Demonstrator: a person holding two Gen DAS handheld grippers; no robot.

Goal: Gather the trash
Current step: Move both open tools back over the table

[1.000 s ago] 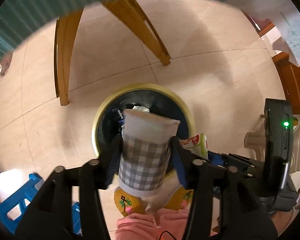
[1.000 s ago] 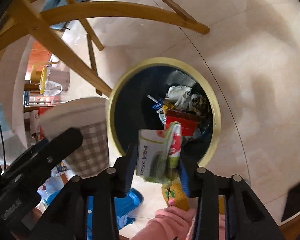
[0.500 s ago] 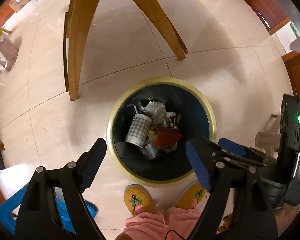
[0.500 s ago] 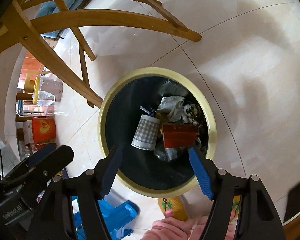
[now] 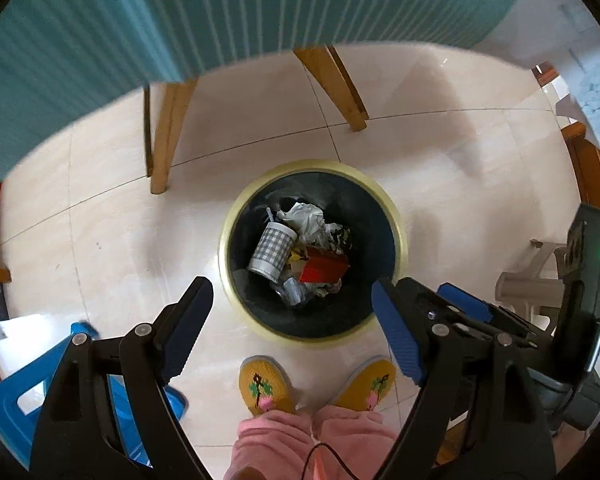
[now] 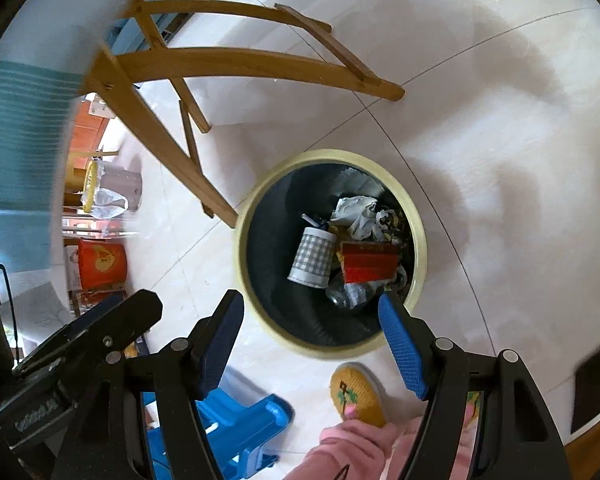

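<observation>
A round dark trash bin with a yellow rim (image 5: 400, 236) (image 6: 420, 240) stands on the tiled floor below both grippers. Inside lie a grey checked paper cup (image 5: 272, 250) (image 6: 314, 258), a red box (image 5: 324, 268) (image 6: 370, 266), crumpled white paper (image 5: 306, 216) (image 6: 356, 210) and other wrappers. My left gripper (image 5: 292, 310) is open and empty, high above the bin's near rim. My right gripper (image 6: 310, 320) is open and empty, also above the near rim.
Wooden table legs (image 5: 162, 136) (image 6: 204, 64) stand behind the bin under a teal cloth (image 5: 140, 20). A blue plastic stool (image 5: 28, 392) (image 6: 236, 416) is at lower left. The person's yellow slippers (image 5: 266, 386) (image 6: 358, 394) stand just before the bin. An orange tub (image 6: 100, 264) sits far left.
Both grippers opened and dropped the checked cup and the green-white packet into the bin, then rose higher and away; the bin looks smaller now.
</observation>
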